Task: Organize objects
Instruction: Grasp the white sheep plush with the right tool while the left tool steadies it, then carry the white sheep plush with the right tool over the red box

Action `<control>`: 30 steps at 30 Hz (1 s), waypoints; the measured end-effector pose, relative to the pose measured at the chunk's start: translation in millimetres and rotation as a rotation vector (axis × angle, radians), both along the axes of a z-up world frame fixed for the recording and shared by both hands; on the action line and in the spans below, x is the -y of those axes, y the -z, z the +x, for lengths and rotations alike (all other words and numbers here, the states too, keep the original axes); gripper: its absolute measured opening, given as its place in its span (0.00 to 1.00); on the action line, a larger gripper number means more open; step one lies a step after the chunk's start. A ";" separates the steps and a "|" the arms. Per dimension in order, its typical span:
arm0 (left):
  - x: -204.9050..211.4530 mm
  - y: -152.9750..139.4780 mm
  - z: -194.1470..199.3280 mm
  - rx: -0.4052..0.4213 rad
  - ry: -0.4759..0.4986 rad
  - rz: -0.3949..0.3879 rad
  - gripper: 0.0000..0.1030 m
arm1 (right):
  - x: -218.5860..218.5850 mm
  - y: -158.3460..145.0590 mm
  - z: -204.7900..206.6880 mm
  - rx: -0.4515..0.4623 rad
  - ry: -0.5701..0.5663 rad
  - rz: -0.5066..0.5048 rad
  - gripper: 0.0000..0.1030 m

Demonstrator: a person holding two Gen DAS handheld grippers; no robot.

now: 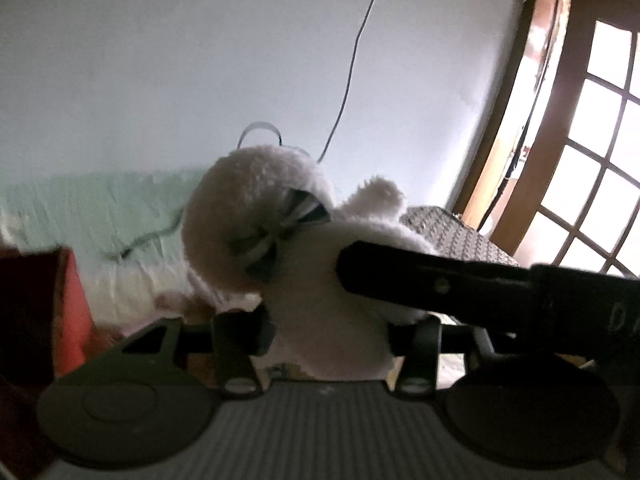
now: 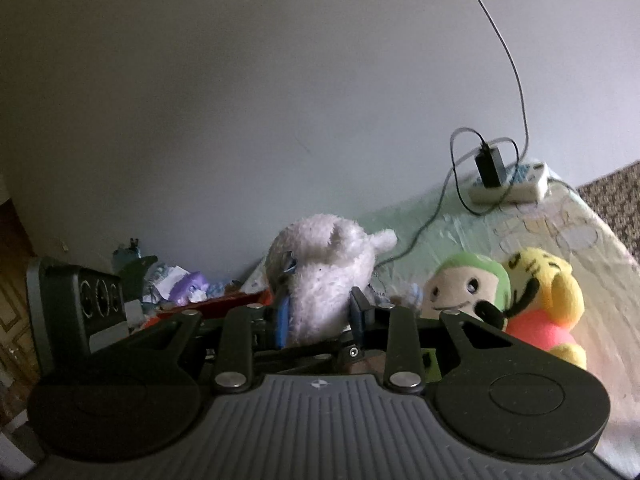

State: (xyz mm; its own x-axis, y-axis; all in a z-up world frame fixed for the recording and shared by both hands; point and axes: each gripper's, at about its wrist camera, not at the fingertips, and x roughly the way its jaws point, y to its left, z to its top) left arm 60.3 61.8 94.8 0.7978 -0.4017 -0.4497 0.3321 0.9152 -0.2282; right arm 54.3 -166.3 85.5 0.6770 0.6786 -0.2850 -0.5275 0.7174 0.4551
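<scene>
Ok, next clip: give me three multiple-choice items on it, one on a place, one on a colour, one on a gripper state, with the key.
1. Where is the power strip?
A. On the bed by the wall
B. Hanging from the door
C. Held in a gripper

2. What colour is the cap on the plush left of the yellow plush?
A. Red
B. Green
C. Blue

3. What is the right gripper doing?
A. Open and holding nothing
B. Shut on the yellow plush
C. Shut on the white plush

Key: 1 A, the strip lies on the bed cover near the wall, with a charger plugged in. 2 B, its cap is green above a pale face. 3 C, its fingers press into the white plush on both sides; the left gripper grips the same toy.
</scene>
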 end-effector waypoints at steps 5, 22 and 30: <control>-8.7 -18.0 -25.3 0.068 -0.053 0.094 0.48 | -15.9 -11.3 -12.7 0.056 -0.048 0.026 0.31; -168.8 -34.2 -69.7 -0.017 -0.352 0.329 0.48 | -194.0 23.5 -0.3 -0.114 -0.302 0.257 0.31; -220.7 -4.8 -54.4 -0.146 -0.375 0.374 0.48 | -253.0 57.7 33.4 -0.335 -0.283 0.264 0.31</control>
State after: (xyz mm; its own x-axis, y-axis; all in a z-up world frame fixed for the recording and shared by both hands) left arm 6.0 282.5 99.6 0.7742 0.1065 -0.6239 -0.0430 0.9923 0.1160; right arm 87.8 86.7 27.8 0.3568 0.9004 -0.2489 -0.4786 0.4050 0.7790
